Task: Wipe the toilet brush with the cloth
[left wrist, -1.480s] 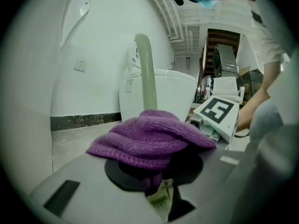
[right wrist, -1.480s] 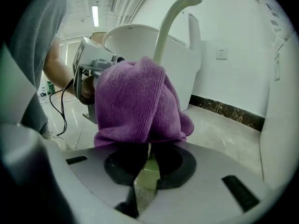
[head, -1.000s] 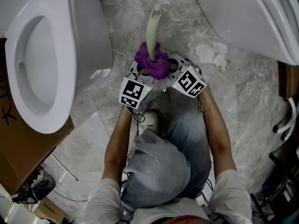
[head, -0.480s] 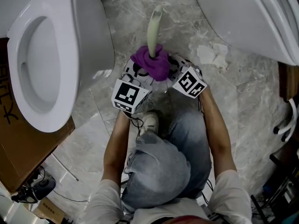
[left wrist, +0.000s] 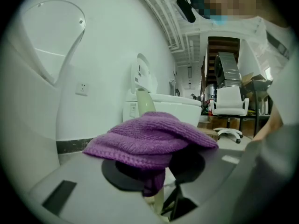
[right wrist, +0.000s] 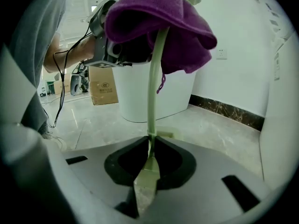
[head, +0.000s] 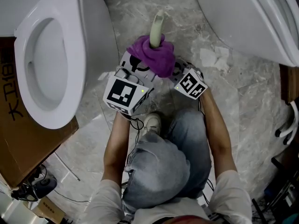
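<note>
The toilet brush's pale green handle (head: 157, 28) stands upright over the marble floor. A purple cloth (head: 152, 57) is wrapped round it near its top. In the left gripper view the cloth (left wrist: 149, 139) lies draped over the jaws of my left gripper (left wrist: 161, 174). Those jaws are opening, with a fold of cloth and the handle (left wrist: 159, 200) hanging loose between the pads. My right gripper (right wrist: 150, 155) is lower down and shut on the thin handle (right wrist: 154, 83). The brush head is hidden.
A white toilet bowl (head: 46, 64) stands close on the left and a second white toilet (head: 252, 17) at the upper right. A cardboard box (head: 18, 139) sits at the left edge. Crumpled paper (head: 212, 57) lies on the floor. The person's knees (head: 163, 162) are just behind the grippers.
My left gripper has slid up the handle with the cloth, so less handle shows above the cloth. The right gripper has stayed in place.
</note>
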